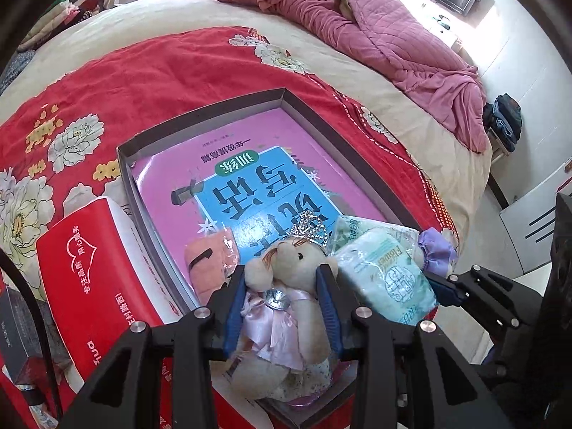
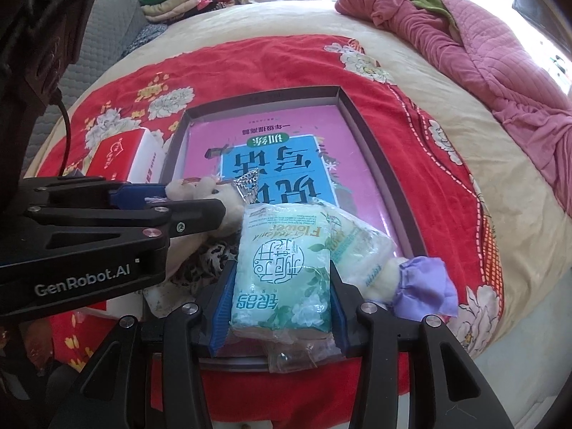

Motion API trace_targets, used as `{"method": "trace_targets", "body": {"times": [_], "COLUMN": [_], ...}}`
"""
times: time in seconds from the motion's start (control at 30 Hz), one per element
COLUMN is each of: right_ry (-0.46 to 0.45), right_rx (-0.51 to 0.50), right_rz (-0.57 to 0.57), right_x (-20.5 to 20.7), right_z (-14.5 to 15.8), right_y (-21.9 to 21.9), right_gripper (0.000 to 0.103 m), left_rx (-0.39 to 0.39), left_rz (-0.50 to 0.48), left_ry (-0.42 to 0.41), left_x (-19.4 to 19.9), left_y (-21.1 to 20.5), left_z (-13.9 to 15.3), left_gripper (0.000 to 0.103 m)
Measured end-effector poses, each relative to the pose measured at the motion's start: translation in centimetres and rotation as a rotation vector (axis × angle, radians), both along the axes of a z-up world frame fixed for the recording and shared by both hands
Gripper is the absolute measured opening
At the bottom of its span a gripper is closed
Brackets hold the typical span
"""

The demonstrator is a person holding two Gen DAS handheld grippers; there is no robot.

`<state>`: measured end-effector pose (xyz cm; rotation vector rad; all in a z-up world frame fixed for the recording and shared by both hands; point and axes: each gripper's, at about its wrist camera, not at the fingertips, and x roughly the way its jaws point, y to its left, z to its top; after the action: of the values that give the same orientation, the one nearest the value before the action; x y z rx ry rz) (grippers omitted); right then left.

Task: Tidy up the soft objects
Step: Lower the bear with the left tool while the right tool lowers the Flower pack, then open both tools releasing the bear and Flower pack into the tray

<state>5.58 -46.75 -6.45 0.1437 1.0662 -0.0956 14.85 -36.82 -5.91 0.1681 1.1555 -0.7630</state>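
Note:
A cream plush bear (image 1: 289,261) with a silver tiara and a pink dress sits between the blue pads of my left gripper (image 1: 282,271), which is shut on its body. It hangs over the near end of a shallow dark box (image 1: 200,114) with a pink and blue book (image 1: 250,164) lying in it. My right gripper (image 2: 282,264) is shut on a pale green tissue pack (image 2: 282,275), also over the box's near end (image 2: 361,136). The left gripper (image 2: 193,196) and the bear (image 2: 228,200) sit just left of the pack.
A second tissue pack (image 2: 357,239) and a plush with purple cloth (image 2: 425,286) lie at the box's near right corner. A peach wrapped item (image 1: 211,264) lies inside the box. A red tissue box (image 1: 89,271) stands to its left. A pink quilt (image 1: 375,25) is piled on the bed behind.

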Motion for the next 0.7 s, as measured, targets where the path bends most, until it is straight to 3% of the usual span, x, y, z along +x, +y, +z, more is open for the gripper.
{"method": "trace_targets", "body": {"times": [0.7], "right_ry": [-0.020], "right_rx": [-0.021], "right_rz": [0.000], "right_x": [-0.38], "right_z": [0.11], "right_y": [0.34], "right_gripper": [0.058], "left_rx": [-0.008], "left_rz": [0.004], "left_ry": [0.010], "left_x": [0.19], "left_y": [-0.06], "left_z": [-0.46], "left_gripper": [0.044]}}
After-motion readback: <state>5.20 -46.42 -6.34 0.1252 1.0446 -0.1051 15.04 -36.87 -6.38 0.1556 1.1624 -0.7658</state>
